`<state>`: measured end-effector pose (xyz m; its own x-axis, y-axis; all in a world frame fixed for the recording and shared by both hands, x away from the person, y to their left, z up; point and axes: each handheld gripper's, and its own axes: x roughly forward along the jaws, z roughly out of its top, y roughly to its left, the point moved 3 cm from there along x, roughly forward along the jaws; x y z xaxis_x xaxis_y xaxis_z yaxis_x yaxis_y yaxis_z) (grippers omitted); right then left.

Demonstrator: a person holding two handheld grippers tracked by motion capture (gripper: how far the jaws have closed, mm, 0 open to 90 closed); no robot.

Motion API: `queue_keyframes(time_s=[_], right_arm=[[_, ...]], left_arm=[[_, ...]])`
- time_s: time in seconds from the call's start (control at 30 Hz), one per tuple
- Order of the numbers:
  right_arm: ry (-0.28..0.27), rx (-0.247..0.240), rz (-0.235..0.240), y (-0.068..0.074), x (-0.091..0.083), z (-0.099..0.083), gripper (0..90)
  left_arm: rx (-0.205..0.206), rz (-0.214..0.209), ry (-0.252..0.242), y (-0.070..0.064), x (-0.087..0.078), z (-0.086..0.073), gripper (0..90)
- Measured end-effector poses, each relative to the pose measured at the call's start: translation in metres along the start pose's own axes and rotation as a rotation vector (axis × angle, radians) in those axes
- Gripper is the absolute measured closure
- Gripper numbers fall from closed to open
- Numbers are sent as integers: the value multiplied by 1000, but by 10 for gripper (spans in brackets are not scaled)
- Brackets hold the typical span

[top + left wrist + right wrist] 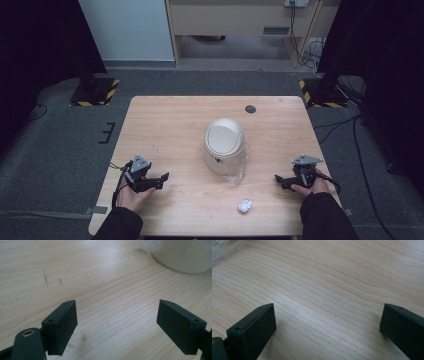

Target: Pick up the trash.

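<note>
Wooden table (170, 120): bin (224, 144) at centre, paper ball (245, 205) near front edge; left gripper (159, 180) and right gripper (281, 180) both released, empty.

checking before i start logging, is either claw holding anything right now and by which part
Nothing is held. The left claw and right claw are both open over bare table, apart from the bin and paper ball.

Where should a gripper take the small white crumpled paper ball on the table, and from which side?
Take the paper ball across its middle, coming from above. It lies loose on the table, small and roughly round, so no side is better. The right gripper looks nearer; its jaws stand wide open.
</note>
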<state>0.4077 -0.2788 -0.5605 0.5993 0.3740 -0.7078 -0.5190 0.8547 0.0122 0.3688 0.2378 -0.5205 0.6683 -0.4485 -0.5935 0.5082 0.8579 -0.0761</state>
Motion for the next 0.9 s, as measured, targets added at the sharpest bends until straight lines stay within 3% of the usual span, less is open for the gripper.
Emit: queue_keyframes(time_s=[0.27, 0.5, 0.7, 0.9], right_arm=[[-1, 0, 0, 0, 0, 0, 7], [1, 0, 1, 0, 0, 0, 7], [2, -1, 1, 0, 0, 0, 7], [1, -1, 1, 0, 0, 0, 7]], left_arm=[[-11, -25, -69, -12, -6, 11, 176], [-23, -24, -127, -14, -12, 20, 181], [-60, -18, -204, -17, -21, 31, 186], [-76, -20, -237, -19, -24, 39, 186]])
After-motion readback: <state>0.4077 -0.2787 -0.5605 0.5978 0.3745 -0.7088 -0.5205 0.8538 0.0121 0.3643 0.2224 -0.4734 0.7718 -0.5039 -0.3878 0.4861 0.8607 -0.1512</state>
